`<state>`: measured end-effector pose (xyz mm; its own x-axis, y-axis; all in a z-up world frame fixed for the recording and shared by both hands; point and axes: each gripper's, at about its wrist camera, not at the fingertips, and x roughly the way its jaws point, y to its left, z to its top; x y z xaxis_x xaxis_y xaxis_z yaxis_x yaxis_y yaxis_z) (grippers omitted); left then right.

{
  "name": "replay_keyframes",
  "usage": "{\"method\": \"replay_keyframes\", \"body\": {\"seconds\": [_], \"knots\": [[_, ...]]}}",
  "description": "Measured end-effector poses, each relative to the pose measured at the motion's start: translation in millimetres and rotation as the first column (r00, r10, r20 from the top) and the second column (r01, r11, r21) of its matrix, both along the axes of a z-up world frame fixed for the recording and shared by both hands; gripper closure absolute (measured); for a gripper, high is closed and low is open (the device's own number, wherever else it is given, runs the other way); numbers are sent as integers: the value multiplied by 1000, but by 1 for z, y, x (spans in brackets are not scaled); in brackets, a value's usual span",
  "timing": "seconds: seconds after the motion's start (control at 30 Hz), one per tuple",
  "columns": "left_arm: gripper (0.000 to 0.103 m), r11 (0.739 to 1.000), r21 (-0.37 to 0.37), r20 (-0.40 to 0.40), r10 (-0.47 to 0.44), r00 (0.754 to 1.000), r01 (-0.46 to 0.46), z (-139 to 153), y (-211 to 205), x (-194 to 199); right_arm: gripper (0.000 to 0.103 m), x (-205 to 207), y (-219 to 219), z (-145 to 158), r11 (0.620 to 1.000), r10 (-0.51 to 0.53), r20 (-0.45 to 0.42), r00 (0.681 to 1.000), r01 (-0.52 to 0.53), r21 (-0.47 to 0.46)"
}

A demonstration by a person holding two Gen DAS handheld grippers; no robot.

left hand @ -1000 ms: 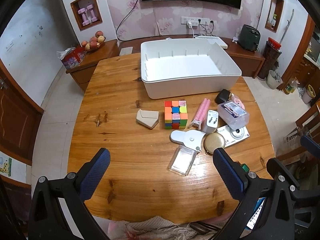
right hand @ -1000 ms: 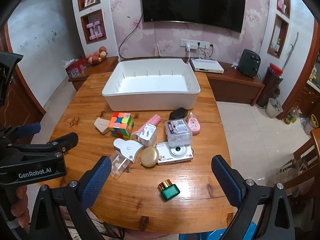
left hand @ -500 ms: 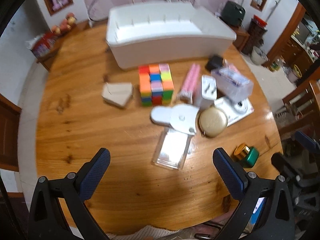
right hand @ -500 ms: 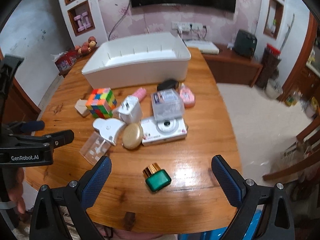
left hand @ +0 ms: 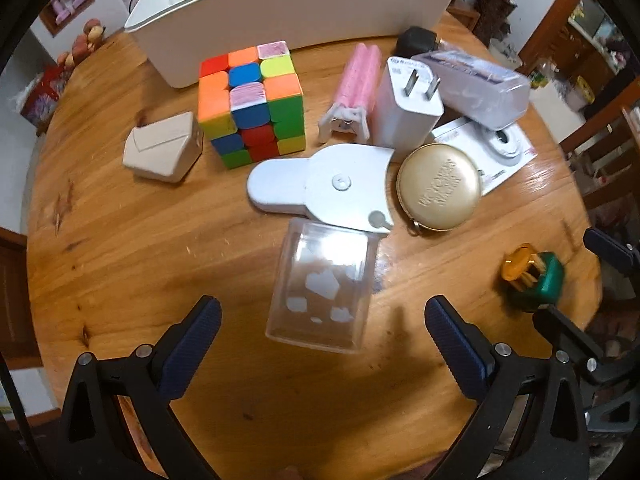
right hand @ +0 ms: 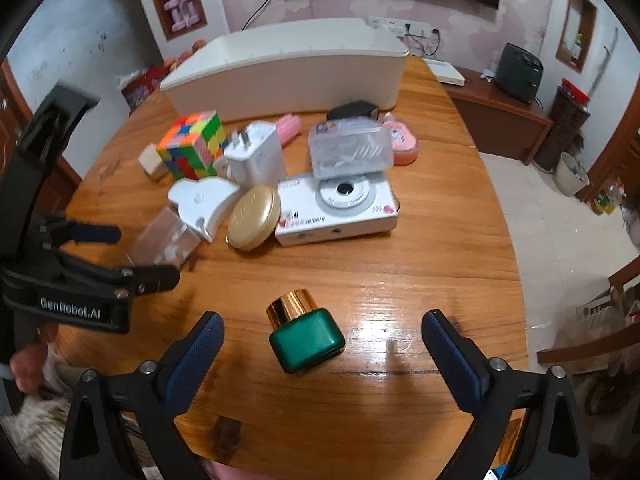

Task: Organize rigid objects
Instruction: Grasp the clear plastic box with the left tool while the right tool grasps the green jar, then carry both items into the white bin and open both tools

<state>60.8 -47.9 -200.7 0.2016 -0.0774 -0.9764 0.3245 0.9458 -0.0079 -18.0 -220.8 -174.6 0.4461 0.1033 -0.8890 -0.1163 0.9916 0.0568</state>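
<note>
A white bin (left hand: 288,8) (right hand: 288,76) stands at the far side of the round wooden table (left hand: 120,248). Before it lie a colour cube (left hand: 250,104) (right hand: 192,144), a white charger (left hand: 406,108) (right hand: 256,156), a gold compact (left hand: 440,188) (right hand: 254,216), a white camera (right hand: 340,208) and a white flat gadget (left hand: 324,186). My left gripper (left hand: 320,320) is open just short of a clear plastic box (left hand: 320,288) (right hand: 164,240). My right gripper (right hand: 322,334) is open around a green bottle with a gold cap (right hand: 304,336) (left hand: 532,276), not touching it.
A beige house-shaped block (left hand: 162,152), a pink roller (left hand: 356,84), a clear lidded case (left hand: 476,84) (right hand: 348,148), a black adapter (left hand: 416,42) and a pink tape holder (right hand: 402,140) also lie near the bin. The table edge is close behind both grippers.
Both grippers have moved forward and down toward the table. The clear box now sits between the left fingers' line, the green bottle between the right fingers. Both stay open.
</note>
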Motion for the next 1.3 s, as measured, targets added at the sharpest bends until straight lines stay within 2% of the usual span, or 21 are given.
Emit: {"method": "replay_keyframes", "body": {"seconds": [0.2, 0.37, 0.43, 0.5, 0.67, 0.8, 0.9, 1.03, 1.17, 1.3], "knots": [[13, 1000, -14, -37, 3, 999, -3, -11, 3, 4, 23, 0, 14, -21, 991, 57, -21, 998, -59, -119], [18, 1000, 6, -26, 7, 1000, -7, -11, 6, 5, 43, 0, 14, -28, 991, 79, -47, 996, -84, -101], [30, 1000, 20, 3, -4, 1000, 4, -7, 5, 3, 52, -1, 11, -27, 994, 83, -48, 995, -87, -71], [48, 1000, 18, 9, -17, 1000, 17, -2, 3, 4, 59, -2, 11, -27, 994, 89, -47, 995, -92, -56], [49, 999, 49, 29, -4, 1000, 2, -1, -4, -2, 60, -2, 12, -26, 995, 85, -55, 995, -88, -51], [49, 999, 48, 73, 19, 997, -23, 17, 5, -9, 60, -2, 6, -20, 998, 52, -63, 997, -54, -15], [49, 999, 39, 125, 27, 992, -32, 40, 10, -10, 60, 2, 5, -4, 1000, 27, -43, 999, -26, 16], [49, 999, 8, 208, 38, 977, -40, 86, 17, -3, 60, 12, 8, 35, 1000, 22, 32, 999, -22, 17], [49, 999, 1, 308, 46, 950, -48, 140, 30, 11, 60, 30, 12, 92, 999, 38, 133, 990, -43, 33], [49, 997, -38, 340, 74, 937, -65, 172, 47, 38, 60, 61, 12, 157, 997, 43, 237, 971, -57, 53]]}}
